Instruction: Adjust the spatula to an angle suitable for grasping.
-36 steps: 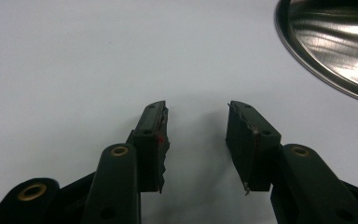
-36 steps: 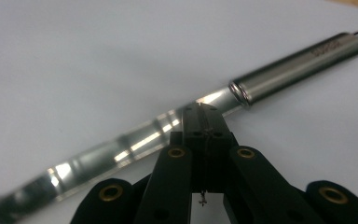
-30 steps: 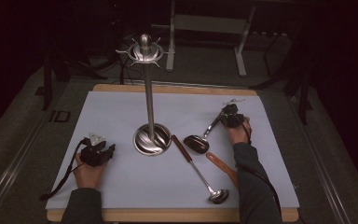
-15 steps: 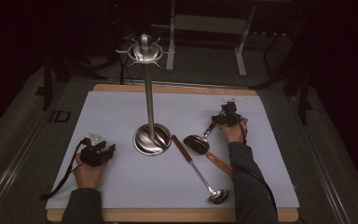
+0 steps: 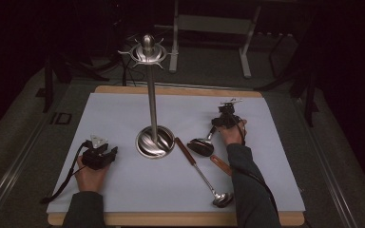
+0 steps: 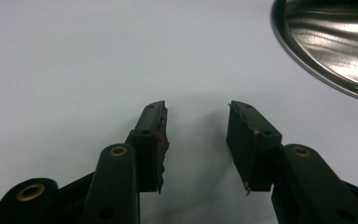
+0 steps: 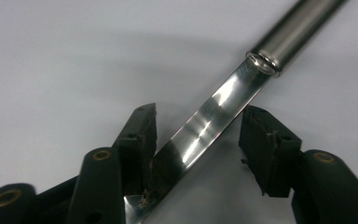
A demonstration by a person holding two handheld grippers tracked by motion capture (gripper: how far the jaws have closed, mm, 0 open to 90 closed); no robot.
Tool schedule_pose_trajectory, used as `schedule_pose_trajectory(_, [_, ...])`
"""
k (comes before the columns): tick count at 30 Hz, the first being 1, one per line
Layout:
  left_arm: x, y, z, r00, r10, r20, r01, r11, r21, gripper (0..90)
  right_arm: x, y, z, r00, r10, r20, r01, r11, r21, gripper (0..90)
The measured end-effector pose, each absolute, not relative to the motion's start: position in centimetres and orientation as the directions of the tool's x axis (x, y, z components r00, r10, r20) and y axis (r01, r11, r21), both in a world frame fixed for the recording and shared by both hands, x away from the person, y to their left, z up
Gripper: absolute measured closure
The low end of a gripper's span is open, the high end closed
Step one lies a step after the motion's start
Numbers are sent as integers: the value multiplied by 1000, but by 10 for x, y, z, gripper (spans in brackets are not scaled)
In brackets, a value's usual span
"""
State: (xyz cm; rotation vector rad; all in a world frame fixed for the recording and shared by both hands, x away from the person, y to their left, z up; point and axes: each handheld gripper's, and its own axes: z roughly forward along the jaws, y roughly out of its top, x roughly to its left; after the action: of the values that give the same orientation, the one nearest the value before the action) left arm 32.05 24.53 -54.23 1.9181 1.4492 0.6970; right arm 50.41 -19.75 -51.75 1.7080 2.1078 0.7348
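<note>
So the big change here: the right gripper (image 5: 220,126) had just swung its jaws open as wide as they go. The flat steel handle of the dark-bowled spoon (image 5: 200,146) was lying between them in the right gripper view (image 7: 198,116), maybe leaning on one jaw, but nothing was pinching it. The spoon was released, basically, and sat flat on the white surface (image 5: 123,114) just right of the stand's base, with its handle angled up toward that gripper.

My read is the spoon got let go on the surface rather than hung. The hooks (image 5: 147,50) at the top of the stand (image 5: 152,104) were all bare, so if hanging was the goal, nothing was up there yet. It could also have been a regrip, hard to say.

The left gripper (image 5: 109,153) sat near the front left of the surface with its jaws released too — nothing between them, and the shiny base (image 6: 335,46) was off to one side.

Counts:
- 1 stand
- 3 utensils: the dark-bowled spoon, a ladle (image 5: 204,175) with a brown grip, and a third one's brown handle (image 5: 220,164) poking out from under the right forearm, with its other end hidden
- 2 grippers
</note>
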Motion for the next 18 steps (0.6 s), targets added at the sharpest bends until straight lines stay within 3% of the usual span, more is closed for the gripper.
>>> schedule_pose_trajectory(18, [320,245,-542,256,966,40,634,-198,748,574,500,-166,-514,-414,908,61,777,318,543,597])
